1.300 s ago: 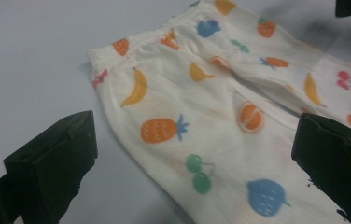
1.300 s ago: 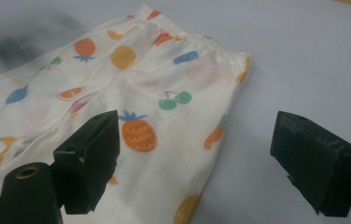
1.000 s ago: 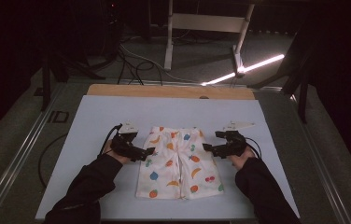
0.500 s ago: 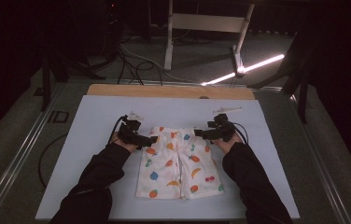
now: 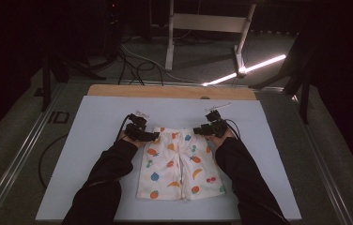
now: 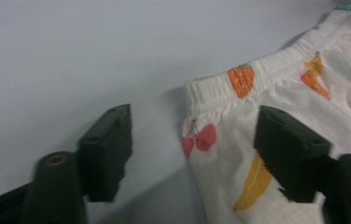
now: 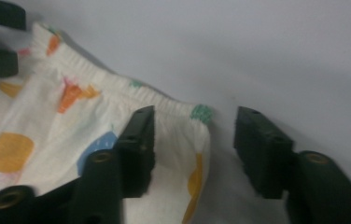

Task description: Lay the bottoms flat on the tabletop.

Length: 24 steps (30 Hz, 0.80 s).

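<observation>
White shorts (image 5: 179,164) with a fruit print lie flat on the pale board (image 5: 90,117), waistband at the far end. My left gripper (image 5: 150,136) is at the waistband's left corner and my right gripper (image 5: 199,131) at its right corner. In the left gripper view the shorts (image 6: 304,93) have their corner between the jaws of the left gripper (image 6: 194,126), one jaw over the board and one over the cloth. The right gripper (image 7: 194,130) straddles the other corner of the shorts (image 7: 47,121) the same way. Both pairs of jaws have just been closing, and the pads stand apart from the cloth.
A wooden strip (image 5: 170,91) runs along the board's far edge. Beyond it on the dark floor are a metal stand (image 5: 203,28), cables (image 5: 132,61) and a bright light bar (image 5: 254,65). A small black item (image 5: 58,117) lies left of the board.
Both hands have moved inward and away from me, from the shorts' sides to the waistband corners. Their jaws stand narrower than before.
</observation>
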Each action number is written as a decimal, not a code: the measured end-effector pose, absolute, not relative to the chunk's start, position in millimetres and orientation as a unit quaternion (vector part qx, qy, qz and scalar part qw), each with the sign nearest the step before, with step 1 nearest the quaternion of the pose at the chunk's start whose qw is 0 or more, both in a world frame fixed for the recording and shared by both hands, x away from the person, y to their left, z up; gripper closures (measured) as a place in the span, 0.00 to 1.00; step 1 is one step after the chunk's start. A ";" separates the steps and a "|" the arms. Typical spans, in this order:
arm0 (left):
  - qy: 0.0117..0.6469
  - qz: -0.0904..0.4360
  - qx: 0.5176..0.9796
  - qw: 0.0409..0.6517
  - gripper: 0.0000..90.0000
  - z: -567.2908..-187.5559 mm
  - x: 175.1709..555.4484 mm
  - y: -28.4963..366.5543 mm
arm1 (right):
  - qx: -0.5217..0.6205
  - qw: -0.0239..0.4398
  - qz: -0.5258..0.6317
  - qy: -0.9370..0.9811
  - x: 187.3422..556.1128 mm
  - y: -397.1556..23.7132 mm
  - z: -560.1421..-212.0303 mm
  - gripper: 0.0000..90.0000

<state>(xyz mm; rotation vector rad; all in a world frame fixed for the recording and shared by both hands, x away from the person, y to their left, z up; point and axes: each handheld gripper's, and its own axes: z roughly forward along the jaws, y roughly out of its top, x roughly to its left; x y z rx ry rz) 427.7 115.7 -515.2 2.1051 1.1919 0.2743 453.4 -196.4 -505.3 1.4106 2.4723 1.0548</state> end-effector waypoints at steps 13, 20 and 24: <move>0.457 0.109 0.815 0.339 0.88 -518.7 425.3 106.5 | 0.437 0.076 0.307 0.842 446.6 -191.0 -508.2 1.00; 0.448 0.116 0.814 0.351 0.97 -512.1 422.5 106.0 | 0.431 0.092 0.326 0.836 444.3 -197.9 -499.3 1.00; 0.443 0.127 0.811 0.360 0.97 -503.8 424.2 108.4 | 0.431 0.096 0.341 0.830 444.7 -200.9 -495.2 1.00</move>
